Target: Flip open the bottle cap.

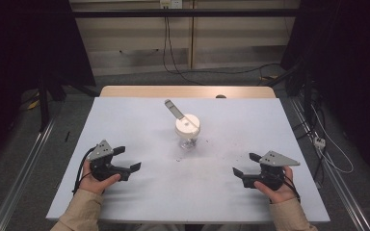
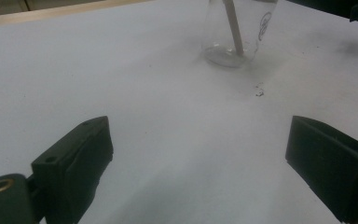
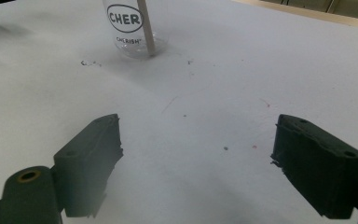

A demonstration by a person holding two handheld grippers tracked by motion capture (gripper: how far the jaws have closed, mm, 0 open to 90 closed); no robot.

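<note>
White covering lies over the counter (image 1: 139, 192), and the clear cup (image 1: 188, 131) stands upright near its middle with a flat stick (image 1: 175, 109) leaning out of it, so you can reach it equally from both sides. Your left hand-held gripper (image 1: 126, 159) and your right hand-held gripper (image 1: 246, 164) rest low on either side, well apart from the cup. Both have the jaws spread wide and hold nothing.
</note>
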